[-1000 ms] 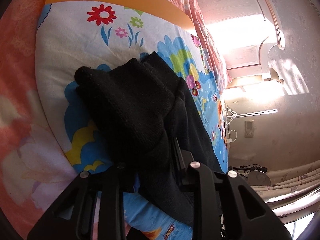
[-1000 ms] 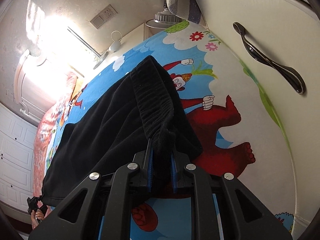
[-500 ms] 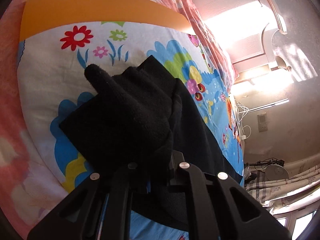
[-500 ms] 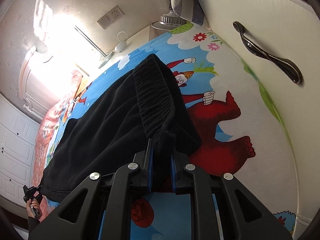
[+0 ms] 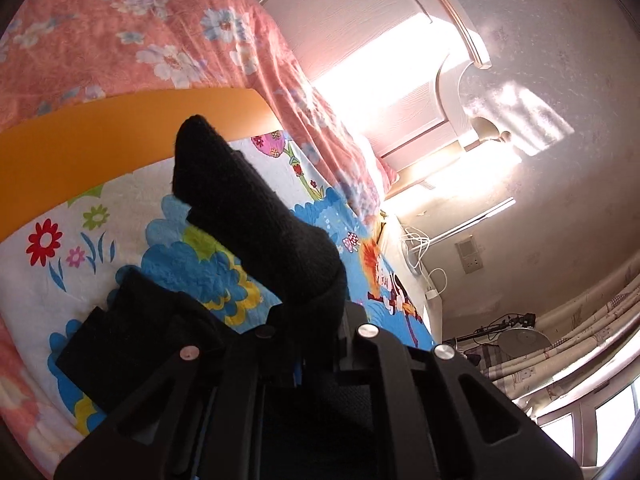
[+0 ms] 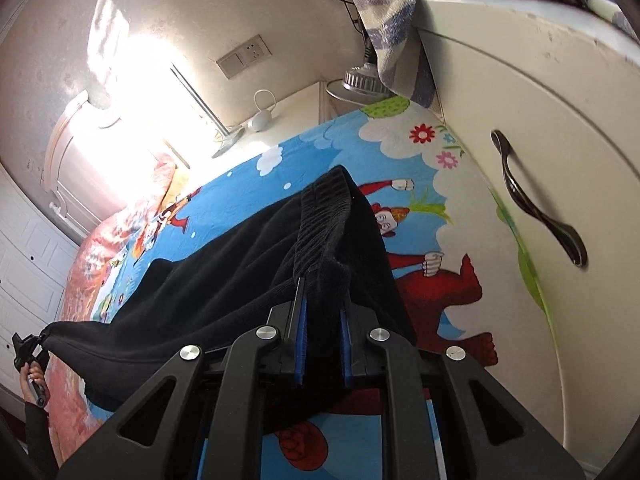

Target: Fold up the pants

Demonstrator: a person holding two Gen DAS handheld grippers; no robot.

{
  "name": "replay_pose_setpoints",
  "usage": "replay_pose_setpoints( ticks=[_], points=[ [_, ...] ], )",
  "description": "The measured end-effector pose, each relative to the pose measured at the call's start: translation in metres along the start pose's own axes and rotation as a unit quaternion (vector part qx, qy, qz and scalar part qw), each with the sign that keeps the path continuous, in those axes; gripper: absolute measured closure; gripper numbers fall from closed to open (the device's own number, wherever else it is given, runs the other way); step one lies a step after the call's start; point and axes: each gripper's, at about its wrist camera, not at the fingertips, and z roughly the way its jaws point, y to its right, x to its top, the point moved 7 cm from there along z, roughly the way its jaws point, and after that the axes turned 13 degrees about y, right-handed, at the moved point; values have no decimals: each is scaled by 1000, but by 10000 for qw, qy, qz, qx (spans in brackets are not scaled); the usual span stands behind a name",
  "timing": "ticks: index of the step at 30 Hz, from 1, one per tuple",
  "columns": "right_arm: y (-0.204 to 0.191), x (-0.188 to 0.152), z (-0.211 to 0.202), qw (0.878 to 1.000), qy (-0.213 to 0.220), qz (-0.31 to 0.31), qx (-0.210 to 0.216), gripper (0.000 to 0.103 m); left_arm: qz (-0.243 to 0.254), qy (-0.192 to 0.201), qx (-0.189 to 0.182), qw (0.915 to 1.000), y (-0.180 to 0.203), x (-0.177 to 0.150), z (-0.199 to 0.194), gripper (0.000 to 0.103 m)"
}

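The black pants lie stretched out on the bed, on top of the bright cartoon sheet. The right claw is closed tight on the stretchy waist of the pants, with the cloth squeezed between its blue pads. This end is near the white cabinet beside the sheet.

The left claw is closed on the leg end of the pants. Its jaws have just been closing, and the black cloth is bunched up between them. That end sticks up above the sheet, in front of the orange stripe. Another bit of black leg rests on the sheet just below it. The pink flowery blanket lies past the orange stripe, at the far side of the sheet.
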Motion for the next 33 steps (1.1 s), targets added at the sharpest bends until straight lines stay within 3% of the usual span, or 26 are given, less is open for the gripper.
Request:
replay_pose_setpoints(
  ticks=[5, 9, 14, 18, 22, 27, 30, 32, 33],
  points=[
    [20, -35, 7, 9994, -333, 123, -61, 89, -489, -521, 681, 9951, -87, -58, 10, 94],
    [17, -32, 8, 9992, -372, -18, -120, 89, -893, -476, 669, 9926, -120, -79, 2, 94],
    [16, -30, 12, 9989, -423, -72, -200, 88, -800, -421, 671, 9936, -110, -72, 0, 94],
    [14, -26, 2, 9994, -335, -28, -104, 89, -592, -123, 382, 9974, -82, -57, -20, 94],
    [20, -34, 15, 9988, -458, -44, -190, 88, -603, -384, 796, 9943, -104, -70, -14, 94],
    [18, -33, 15, 9983, -514, -162, -215, 88, -586, -376, 737, 9948, -99, -67, -11, 94],
    [17, -33, 15, 9982, -497, -197, -268, 88, -492, -83, 582, 9971, -81, -63, -33, 94],
    [17, -34, 15, 9982, -449, -239, -306, 88, -446, 31, 718, 9964, -87, -76, -45, 94],
    [17, -34, 16, 9983, -436, -231, -309, 88, -533, -98, 865, 9948, -99, -87, -44, 94]
  ],
)
